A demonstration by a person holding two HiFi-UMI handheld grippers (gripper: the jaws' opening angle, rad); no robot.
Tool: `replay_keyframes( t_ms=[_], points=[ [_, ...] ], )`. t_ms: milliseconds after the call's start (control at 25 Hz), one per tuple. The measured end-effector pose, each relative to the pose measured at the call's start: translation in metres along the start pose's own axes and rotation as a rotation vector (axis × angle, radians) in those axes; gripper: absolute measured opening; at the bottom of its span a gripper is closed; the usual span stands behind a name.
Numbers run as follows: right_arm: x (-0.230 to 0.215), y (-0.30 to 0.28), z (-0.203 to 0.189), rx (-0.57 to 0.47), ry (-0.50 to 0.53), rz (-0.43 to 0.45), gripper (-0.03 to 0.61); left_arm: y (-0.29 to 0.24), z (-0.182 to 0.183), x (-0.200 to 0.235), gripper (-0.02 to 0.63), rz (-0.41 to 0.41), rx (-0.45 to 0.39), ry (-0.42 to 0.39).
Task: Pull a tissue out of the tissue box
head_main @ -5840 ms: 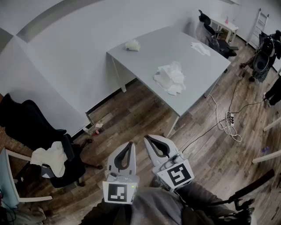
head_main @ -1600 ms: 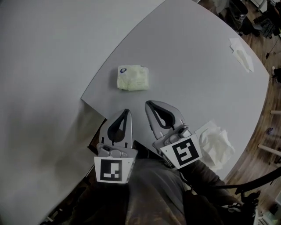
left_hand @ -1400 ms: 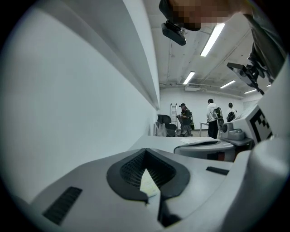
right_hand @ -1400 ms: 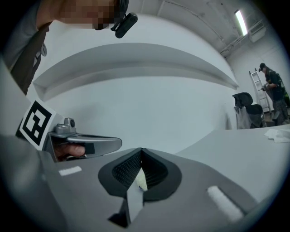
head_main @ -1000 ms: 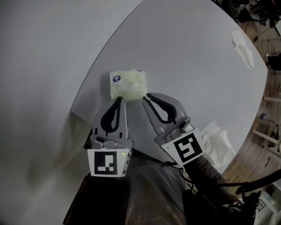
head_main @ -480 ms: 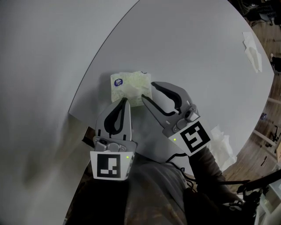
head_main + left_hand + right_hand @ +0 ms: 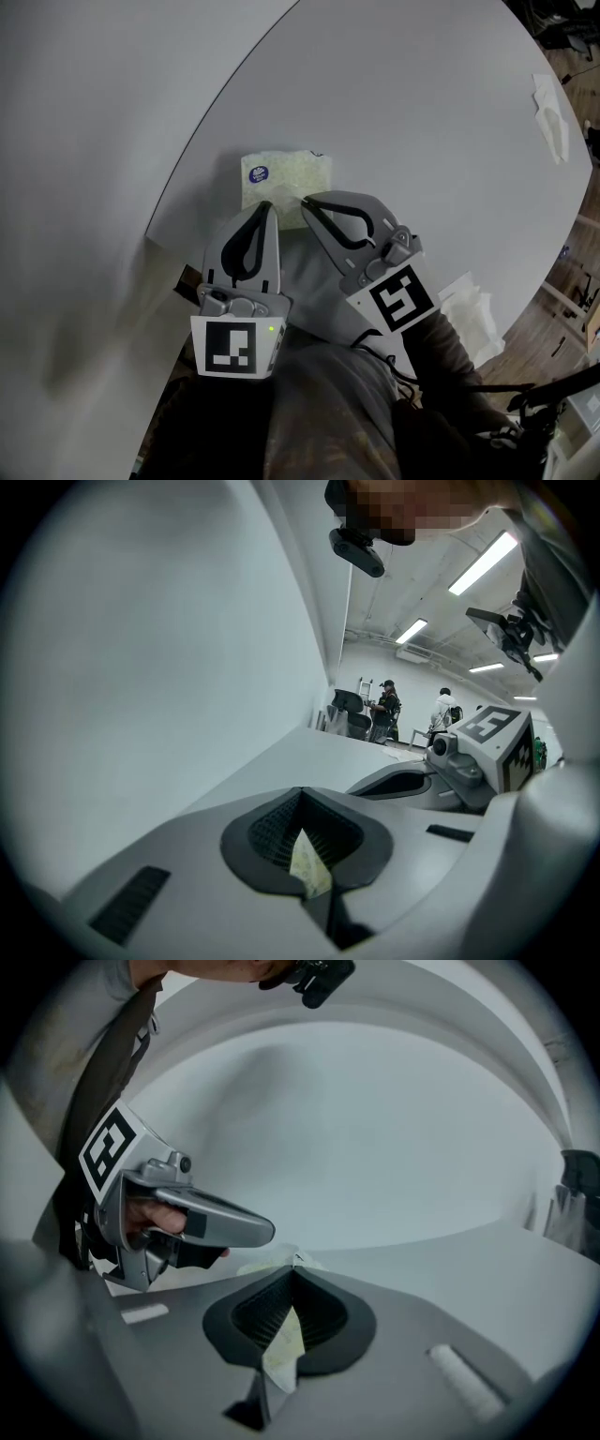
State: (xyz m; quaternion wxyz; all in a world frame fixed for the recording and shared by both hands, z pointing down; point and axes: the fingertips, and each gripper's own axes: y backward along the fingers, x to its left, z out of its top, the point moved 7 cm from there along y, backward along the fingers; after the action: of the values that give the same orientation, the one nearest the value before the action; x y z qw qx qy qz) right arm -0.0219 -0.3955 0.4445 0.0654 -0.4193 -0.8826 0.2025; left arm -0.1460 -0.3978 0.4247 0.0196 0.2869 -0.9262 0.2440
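Observation:
A soft pale yellow-green tissue pack (image 7: 281, 178) with a blue sticker lies near the corner of the grey table (image 7: 422, 141). My left gripper (image 7: 265, 208) is shut, and its tip rests on the pack's near edge. My right gripper (image 7: 306, 202) is beside it at the pack's near right part. Its jaws have closed, and a small peak of pale material is pinched at the tip (image 7: 294, 1265). The pack shows through the gap behind each gripper's jaws, in the left gripper view (image 7: 307, 866) and in the right gripper view (image 7: 281, 1344).
Crumpled white tissues (image 7: 473, 305) lie at the table's near right edge, and another tissue (image 7: 551, 112) at its far right. The table's corner (image 7: 155, 234) is just left of the left gripper. People (image 7: 386, 705) stand far across the room.
The right jaws stood wide open half a second ago and are now closed at the pack. Both grippers have sunk onto the pack's near edge.

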Motion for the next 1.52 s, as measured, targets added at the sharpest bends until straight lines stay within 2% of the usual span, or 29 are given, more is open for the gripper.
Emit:
replay_keyframes(
  t_ms=[280,520,760,1120,1520],
  points=[
    [0.001,0.025,0.027,-0.123,-0.122,-0.052,0.004,-0.003,0.004,0.005,-0.003,0.037,-0.038,-0.001],
    [0.020,0.063,0.080,-0.254,-0.087,-0.094,0.004,0.013,0.040,0.006,-0.003,0.074,-0.141,-0.033],
    [0.048,0.116,0.120,-0.372,-0.036,-0.167,0.003,0.040,0.067,-0.014,-0.003,0.080,-0.235,-0.064],
    [0.088,0.183,0.143,-0.422,-0.038,-0.270,0.005,0.093,0.107,-0.056,-0.003,0.099,-0.370,-0.133],
    [0.099,0.206,0.142,-0.445,-0.056,-0.338,0.003,0.120,0.118,-0.086,-0.003,0.075,-0.411,-0.191]
  ],
)
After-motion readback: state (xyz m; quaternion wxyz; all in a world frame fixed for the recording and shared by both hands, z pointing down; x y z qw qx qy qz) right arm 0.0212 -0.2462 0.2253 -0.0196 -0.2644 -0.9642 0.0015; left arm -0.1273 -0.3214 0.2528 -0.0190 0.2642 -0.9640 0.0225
